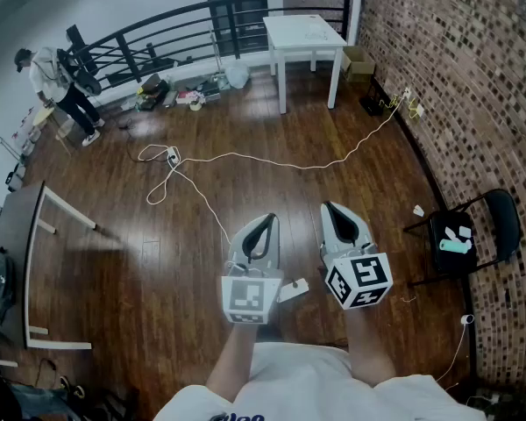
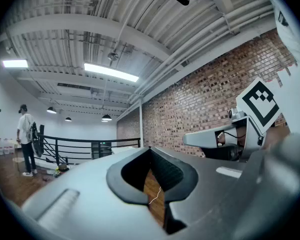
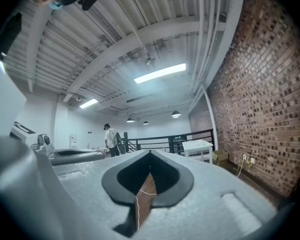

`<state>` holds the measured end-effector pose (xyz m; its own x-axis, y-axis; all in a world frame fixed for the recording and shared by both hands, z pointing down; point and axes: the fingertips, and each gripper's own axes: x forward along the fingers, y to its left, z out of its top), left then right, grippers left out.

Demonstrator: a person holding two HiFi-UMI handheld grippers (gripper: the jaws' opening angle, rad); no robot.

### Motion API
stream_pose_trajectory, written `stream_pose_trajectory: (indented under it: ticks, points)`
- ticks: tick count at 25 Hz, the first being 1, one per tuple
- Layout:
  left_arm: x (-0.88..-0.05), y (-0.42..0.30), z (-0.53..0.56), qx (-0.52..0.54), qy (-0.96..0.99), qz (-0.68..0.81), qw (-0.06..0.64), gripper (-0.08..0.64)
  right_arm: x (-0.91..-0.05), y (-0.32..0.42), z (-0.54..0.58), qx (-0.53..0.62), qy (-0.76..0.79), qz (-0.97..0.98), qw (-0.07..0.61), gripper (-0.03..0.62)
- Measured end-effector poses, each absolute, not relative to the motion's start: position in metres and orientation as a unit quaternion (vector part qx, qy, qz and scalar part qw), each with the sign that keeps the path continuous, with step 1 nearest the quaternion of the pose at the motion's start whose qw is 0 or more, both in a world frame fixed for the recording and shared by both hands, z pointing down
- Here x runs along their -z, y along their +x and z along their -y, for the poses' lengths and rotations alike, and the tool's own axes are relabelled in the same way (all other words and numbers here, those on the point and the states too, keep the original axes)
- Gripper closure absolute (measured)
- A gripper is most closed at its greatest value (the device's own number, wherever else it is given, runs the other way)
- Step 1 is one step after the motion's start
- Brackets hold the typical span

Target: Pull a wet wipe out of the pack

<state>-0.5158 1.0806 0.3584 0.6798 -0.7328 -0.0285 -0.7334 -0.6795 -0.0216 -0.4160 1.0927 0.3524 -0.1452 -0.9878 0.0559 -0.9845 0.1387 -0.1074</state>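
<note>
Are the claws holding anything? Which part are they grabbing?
Nothing is held. The left claw and the right claw are both shut with tips together, and only the wooden floor shows through the gap behind them.

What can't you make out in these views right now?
- Head view: things on the black chair are too small to name; the pale green thing could be the pack.
- Gripper views: chair out of frame.
- Head view: white table top, too far for detail.
</note>
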Motion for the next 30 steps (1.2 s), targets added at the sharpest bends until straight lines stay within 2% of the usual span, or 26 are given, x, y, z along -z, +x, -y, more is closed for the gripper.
stream_pose_trajectory:
  ticks: [6, 14, 19, 23, 30]
  points:
    - [-0.336, -0.555, -0.976, -0.022, -0.936, -0.35, 0.024, 0.545, -0.337, -0.447, -0.996, 0.055, -0.681, -0.73, 0.013, 0.601]
    - [-0.35, -0.517, -0.885, -0.025, -0.957, -0.29, -0.002, 0.545, -0.352, -0.428, -0.913, 0.067, -0.705, -0.706, -0.005, 0.601]
    - [-0.349, -0.457, -0.818, -0.039, -0.962, -0.269, 0.009, 0.545, -0.375, -0.384, -0.84, 0.094, -0.687, -0.721, 0.004, 0.601]
    - [-0.364, -0.393, -0.739, -0.022, -0.951, -0.307, -0.001, 0.545, -0.381, -0.312, -0.774, 0.096, -0.685, -0.722, 0.008, 0.601]
    - [-0.339, -0.268, -0.621, -0.025, -0.937, -0.347, 0.018, 0.545, -0.347, -0.2, -0.661, 0.057, -0.651, -0.756, 0.018, 0.601]
